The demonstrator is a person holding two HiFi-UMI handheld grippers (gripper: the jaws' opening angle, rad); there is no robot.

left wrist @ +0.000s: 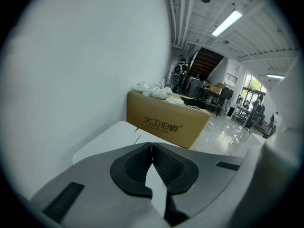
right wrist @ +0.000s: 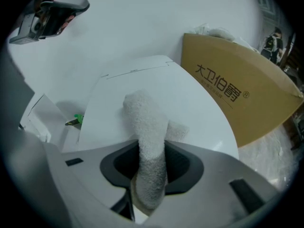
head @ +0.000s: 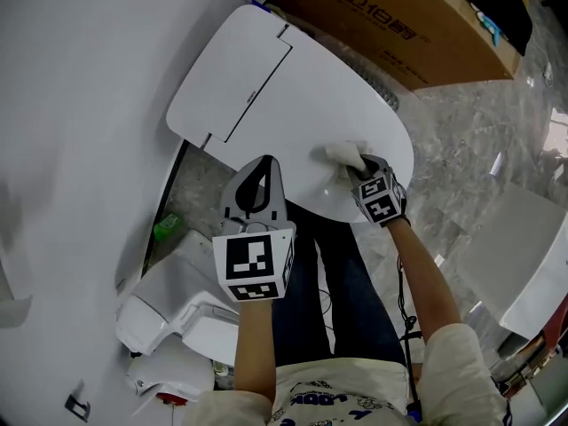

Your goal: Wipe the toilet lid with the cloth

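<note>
The right claw is clamped on a white cloth. The cloth is bunched into a thick roll that fills the gap between the jaws and sticks out ahead of them onto the lid. In the head view the cloth appears to rest on the lid just ahead of the right claw, near the rounded front end. The left claw has its jaws pressed together on nothing. It hangs to the left of the right claw, over the lid's near edge.

Risks, as I judge them:
- Only the cloth's front end meets the lid, so a stroke may clean just a narrow band and leave the rest untouched.
- Pressing too low could bring the hard jaw tips onto the lid and scuff it.
- A hard drag could pull the roll out of the jaws, since friction acts on the loose end.
- The right claw works close to the lid's rim, so a stroke towards the person could run off it.
- A sideways stroke could knock the idle left claw.

Beyond both claws, past the lid's far side, stands an open cardboard box. Crumpled white stuff lies in its top, and the head view also shows something dark there. I cannot tell what either is.
</note>
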